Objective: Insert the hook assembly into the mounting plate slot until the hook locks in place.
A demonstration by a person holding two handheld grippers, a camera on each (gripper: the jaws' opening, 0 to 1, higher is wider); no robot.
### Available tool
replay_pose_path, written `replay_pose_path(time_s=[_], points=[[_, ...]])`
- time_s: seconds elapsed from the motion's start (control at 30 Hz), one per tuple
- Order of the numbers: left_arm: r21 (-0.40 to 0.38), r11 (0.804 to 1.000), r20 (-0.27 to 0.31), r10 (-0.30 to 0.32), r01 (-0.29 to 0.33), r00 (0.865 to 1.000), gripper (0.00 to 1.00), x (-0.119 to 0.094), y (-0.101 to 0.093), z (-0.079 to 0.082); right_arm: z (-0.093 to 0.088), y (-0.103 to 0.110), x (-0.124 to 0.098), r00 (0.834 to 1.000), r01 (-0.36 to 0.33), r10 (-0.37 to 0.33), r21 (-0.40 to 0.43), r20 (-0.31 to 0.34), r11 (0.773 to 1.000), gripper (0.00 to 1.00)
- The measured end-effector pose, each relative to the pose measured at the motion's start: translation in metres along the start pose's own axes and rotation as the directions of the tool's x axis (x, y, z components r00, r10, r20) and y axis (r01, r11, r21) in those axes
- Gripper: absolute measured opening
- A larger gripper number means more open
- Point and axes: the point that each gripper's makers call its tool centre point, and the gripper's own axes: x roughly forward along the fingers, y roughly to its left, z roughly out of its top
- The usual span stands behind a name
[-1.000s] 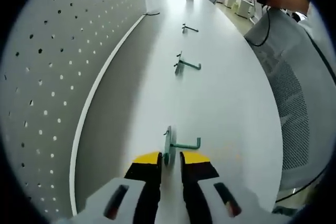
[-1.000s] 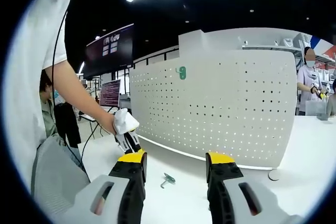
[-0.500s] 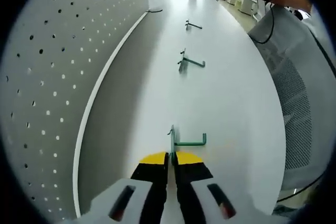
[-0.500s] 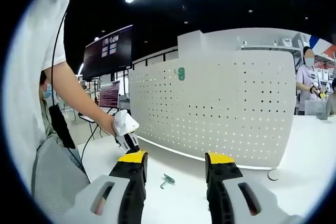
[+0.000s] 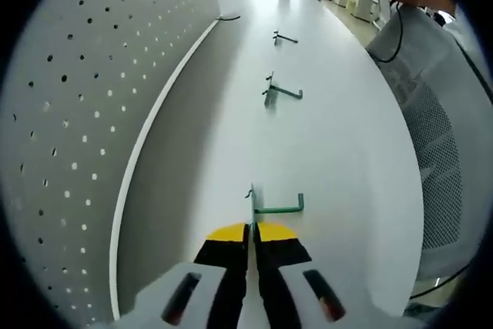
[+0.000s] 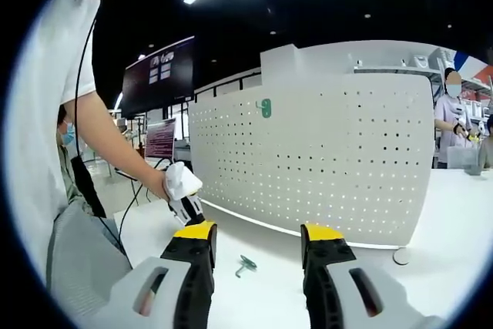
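My left gripper [image 5: 252, 230] has its yellow-tipped jaws clamped on the nearest green metal hook [image 5: 266, 207], lying on the smooth white table [image 5: 339, 152] beside the white perforated pegboard [image 5: 85, 98]. My right gripper [image 6: 256, 236], jaws wide apart, sees a small green plate [image 6: 266, 107] mounted on the pegboard's face.

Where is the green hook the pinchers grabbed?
In the left gripper view, the nearest green hook is on the white table, pinched by the closed left gripper, with the pegboard to its left.
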Motion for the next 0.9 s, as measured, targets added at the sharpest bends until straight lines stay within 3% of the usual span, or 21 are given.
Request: replay_pose_path(time_s=[0.4,0.7,0.9], points=[[-0.017,1.000,0.019,0.002,-0.002,1.000,0.02,0.000,0.000,0.000,0.000,-0.001,-0.001,1.000,0.002,-0.002,0.001,0.001,1.000,0.42],[-0.055,0.998,0.050,0.038,-0.035,0.998,0.02,-0.002,0.005,-0.001,0.002,-0.002,-0.002,1.000,0.007,-0.007,0.003,0.008,1.000,0.42],[-0.065,0.995,0.111,0.085,-0.079,0.990,0.01,-0.011,0.012,0.009,0.003,-0.002,-0.001,1.000,0.006,-0.006,0.004,0.010,1.000,0.42]])
